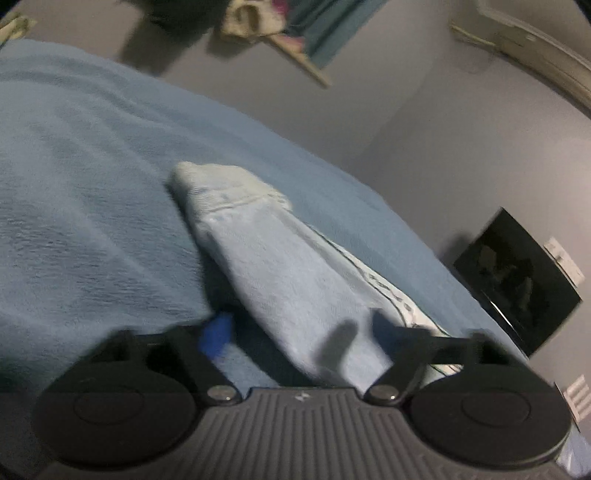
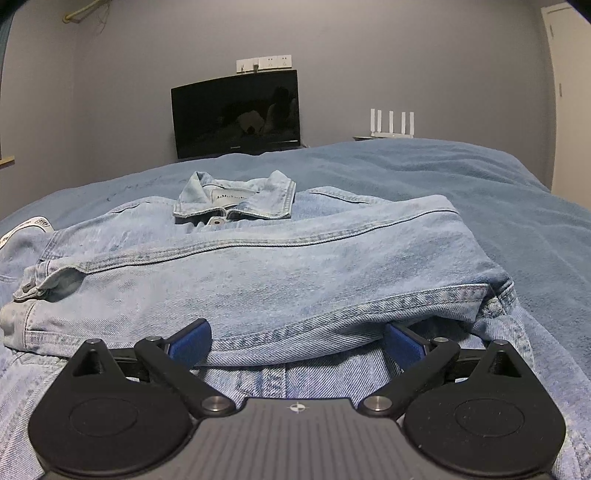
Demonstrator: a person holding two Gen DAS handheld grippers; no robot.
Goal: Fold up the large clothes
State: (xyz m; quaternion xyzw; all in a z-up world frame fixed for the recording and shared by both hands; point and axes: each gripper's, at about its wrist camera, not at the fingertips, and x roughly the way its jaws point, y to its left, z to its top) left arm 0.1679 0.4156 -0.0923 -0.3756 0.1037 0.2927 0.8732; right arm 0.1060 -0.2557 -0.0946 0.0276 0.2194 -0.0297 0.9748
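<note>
A light blue denim jacket (image 2: 280,266) lies on the blue bed cover (image 2: 498,177), collar (image 2: 236,201) at the far side, both sleeves folded across the front. My right gripper (image 2: 295,341) is open, its blue pads either side of the jacket's folded lower edge, low over the cloth. In the blurred left wrist view, a long folded part of the jacket (image 1: 295,266) runs away from my left gripper (image 1: 299,328). That gripper's jaws stand wide apart with the cloth between them; one blue pad (image 1: 218,332) shows at the left.
A dark monitor (image 2: 236,114) stands against the grey wall beyond the bed, also seen in the left wrist view (image 1: 517,280). A white router (image 2: 391,125) sits at the right. Clothes hang on the wall (image 1: 266,22).
</note>
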